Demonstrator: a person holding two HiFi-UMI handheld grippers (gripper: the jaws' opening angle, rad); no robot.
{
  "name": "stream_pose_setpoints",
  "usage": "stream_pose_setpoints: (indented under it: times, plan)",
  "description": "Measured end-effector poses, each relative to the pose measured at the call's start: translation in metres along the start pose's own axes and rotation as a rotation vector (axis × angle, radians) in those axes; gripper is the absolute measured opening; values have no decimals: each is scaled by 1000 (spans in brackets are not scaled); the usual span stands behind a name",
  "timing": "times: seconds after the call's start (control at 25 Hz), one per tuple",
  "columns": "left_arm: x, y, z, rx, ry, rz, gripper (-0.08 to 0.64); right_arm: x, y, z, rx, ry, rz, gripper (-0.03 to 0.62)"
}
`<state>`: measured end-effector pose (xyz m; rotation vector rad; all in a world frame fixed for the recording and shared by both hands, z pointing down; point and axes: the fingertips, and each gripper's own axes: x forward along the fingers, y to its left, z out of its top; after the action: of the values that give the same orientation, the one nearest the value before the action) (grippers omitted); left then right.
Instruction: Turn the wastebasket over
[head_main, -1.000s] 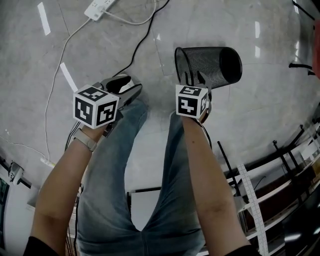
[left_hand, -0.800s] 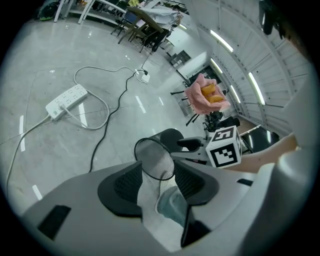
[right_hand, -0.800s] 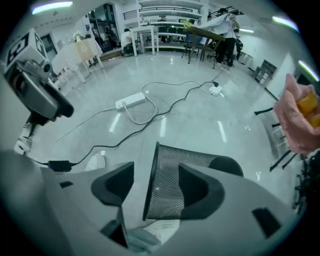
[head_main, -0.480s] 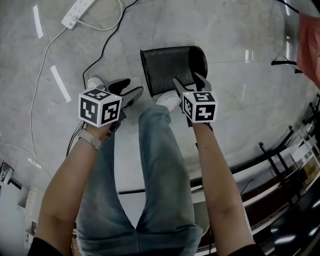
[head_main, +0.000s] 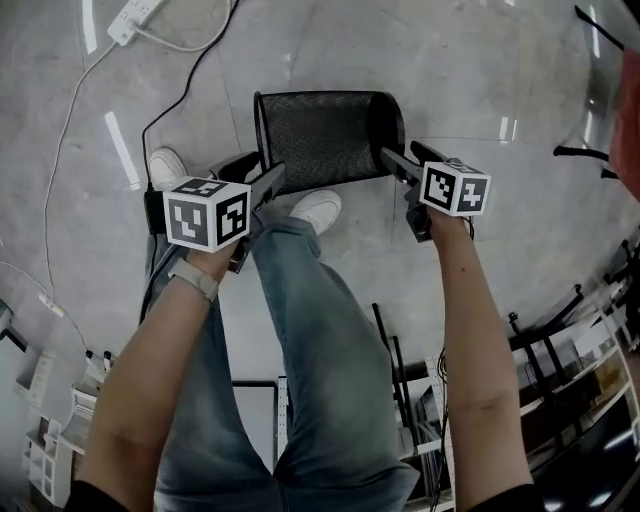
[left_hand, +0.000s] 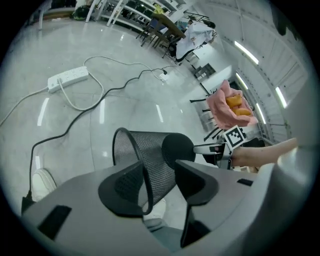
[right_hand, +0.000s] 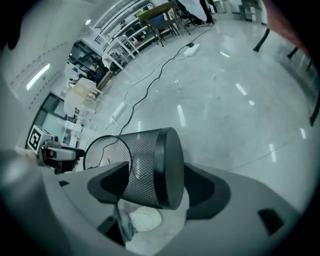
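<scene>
Two grippers, one in each of my hands, flank the wastebasket (head_main: 325, 135), which lies on its side on the pale floor (head_main: 480, 70) just ahead of my feet. It is black mesh, with its open rim toward my left and its solid dark base toward my right. My left gripper (head_main: 258, 175) sits at the rim end with its jaws well apart after widening a little. In the left gripper view the wire rim of the wastebasket (left_hand: 150, 150) runs down between the two jaws of the left gripper (left_hand: 159, 172), with neither pad pressing on it as far as I can see. My right gripper (head_main: 400, 155) is at the base end, and its jaws have just been opening to their widest. In the right gripper view the base end of the wastebasket (right_hand: 145, 165) shows between the jaws of the right gripper (right_hand: 155, 175), with a gap on each side, so nothing is gripped. My white shoe (head_main: 318, 210) is just below the mesh wall in the head view, and I cannot tell whether it touches. My other shoe (head_main: 165, 165) is off to the left, beside a black cable (head_main: 190, 80) that trails across the floor. A white power strip (head_main: 135, 15) lies well beyond the rim end.
</scene>
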<state>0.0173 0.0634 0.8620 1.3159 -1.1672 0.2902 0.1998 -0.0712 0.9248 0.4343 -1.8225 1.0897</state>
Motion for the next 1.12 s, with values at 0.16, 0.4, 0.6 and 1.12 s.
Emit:
stream_pose_setpoints:
  times: [0.16, 0.4, 0.6, 1.12]
  plan:
    - [-1, 22, 11, 14, -47, 100, 63, 13, 2, -1, 82, 1, 134, 333]
    - [-1, 29, 17, 85, -34, 125, 61, 16, 4, 5, 121, -49, 206, 333]
    - [11, 27, 1, 33, 21, 76, 119, 20, 11, 4, 146, -61, 241, 326]
    - [11, 35, 9, 90, 12, 4, 106, -12, 26, 4, 161, -138, 133, 167]
